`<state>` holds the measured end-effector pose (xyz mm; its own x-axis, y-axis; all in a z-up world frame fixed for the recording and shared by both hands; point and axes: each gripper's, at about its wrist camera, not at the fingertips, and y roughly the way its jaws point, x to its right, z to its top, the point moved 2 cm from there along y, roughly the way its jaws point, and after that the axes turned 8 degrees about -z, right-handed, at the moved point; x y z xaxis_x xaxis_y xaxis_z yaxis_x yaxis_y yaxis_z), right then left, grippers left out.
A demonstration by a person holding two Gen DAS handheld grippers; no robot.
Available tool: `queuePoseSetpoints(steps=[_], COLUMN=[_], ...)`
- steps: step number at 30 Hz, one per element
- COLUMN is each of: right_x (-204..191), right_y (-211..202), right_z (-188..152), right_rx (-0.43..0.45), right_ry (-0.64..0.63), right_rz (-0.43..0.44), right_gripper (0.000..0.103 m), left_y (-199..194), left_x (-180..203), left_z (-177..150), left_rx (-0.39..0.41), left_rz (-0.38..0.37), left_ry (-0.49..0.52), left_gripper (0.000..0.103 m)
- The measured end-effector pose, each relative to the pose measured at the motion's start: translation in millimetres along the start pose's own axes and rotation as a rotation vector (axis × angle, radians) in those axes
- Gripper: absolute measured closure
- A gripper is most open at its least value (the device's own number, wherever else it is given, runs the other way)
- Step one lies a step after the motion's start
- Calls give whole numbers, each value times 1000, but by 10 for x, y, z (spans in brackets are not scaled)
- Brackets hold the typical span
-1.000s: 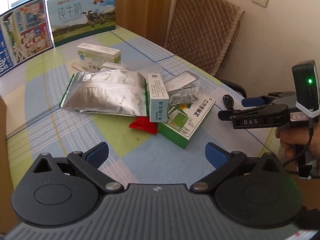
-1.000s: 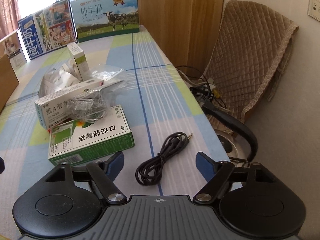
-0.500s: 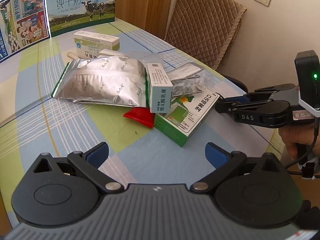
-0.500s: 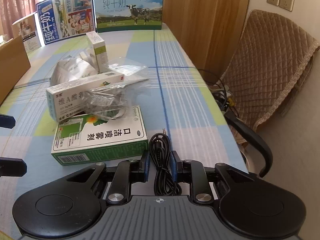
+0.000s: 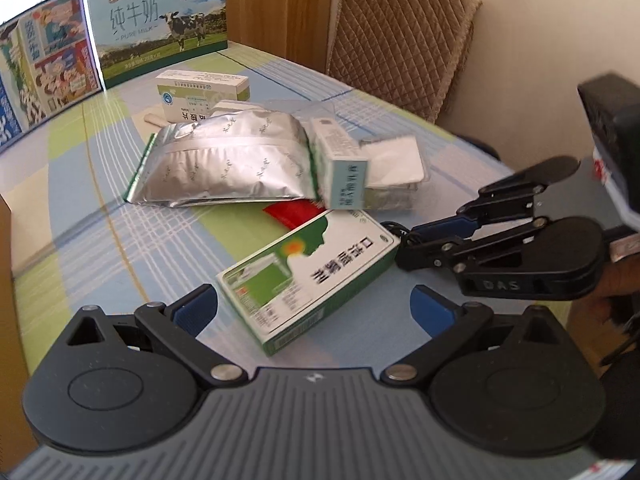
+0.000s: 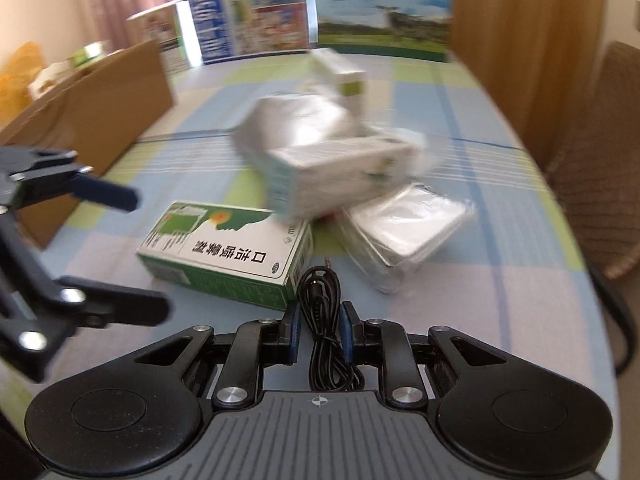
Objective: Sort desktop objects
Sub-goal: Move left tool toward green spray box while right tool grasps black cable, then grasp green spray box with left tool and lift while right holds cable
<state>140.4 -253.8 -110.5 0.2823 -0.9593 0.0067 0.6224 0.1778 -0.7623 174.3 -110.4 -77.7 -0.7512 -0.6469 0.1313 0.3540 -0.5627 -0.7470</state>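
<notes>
My right gripper (image 6: pixel 320 330) is shut on a coiled black audio cable (image 6: pixel 320 304) and holds it just right of a green and white medicine box (image 6: pixel 228 252). In the left wrist view the right gripper (image 5: pixel 416 236) sits at the box's (image 5: pixel 308 276) right end. My left gripper (image 5: pixel 316 304) is open and empty, with the box's near end between its fingers. Behind lie a silver foil pouch (image 5: pixel 232 164), a pale blue ointment box (image 5: pixel 340 164), a red packet (image 5: pixel 296 214) and a clear-wrapped pack (image 5: pixel 396 168).
A white and green box (image 5: pixel 200 94) lies further back. Milk display boards (image 5: pixel 160 32) stand at the table's far end. A cardboard box (image 6: pixel 88 120) stands along the left edge. A quilted chair (image 5: pixel 400 36) stands beyond the right edge.
My right gripper closed on the black cable about half a second ago and has since swung left with it. My left gripper moved forward over the green box's near end.
</notes>
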Motion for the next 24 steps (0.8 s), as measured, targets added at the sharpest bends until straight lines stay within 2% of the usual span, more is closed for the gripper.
queuePoseSetpoints(steps=[4, 9, 13, 14, 16, 19, 21, 24], right_x=[-29, 43, 88, 92, 94, 96, 101, 102], right_y=[29, 23, -10, -17, -20, -28, -34, -51], right_z=[6, -22, -45, -51, -58, -68, -80, -100], right_rx=[1, 2, 1, 1, 3, 6, 10, 14], right_ry=[-8, -17, -26, -29, -34, -38, -41, -51], right_rz=[-1, -37, -50, -53, -58, -67, -72, -76], right_gripper=[86, 86, 86, 86, 86, 86, 86, 83], left_y=[63, 227, 352, 380, 407, 371, 316, 235], left_x=[-138, -273, -270, -253, -206, -164, -140, -73], left_z=[-2, 37, 66, 70, 61, 19, -20, -89], left_rx=[-27, -68, -75, -83, -100, -116, -132, -150], left_rz=[15, -14, -55, -61, -46, -21, -18, -27], left_ry=[69, 136, 167, 175, 193, 182, 154, 141], left_gripper=[2, 9, 11, 15, 17, 25, 34, 38])
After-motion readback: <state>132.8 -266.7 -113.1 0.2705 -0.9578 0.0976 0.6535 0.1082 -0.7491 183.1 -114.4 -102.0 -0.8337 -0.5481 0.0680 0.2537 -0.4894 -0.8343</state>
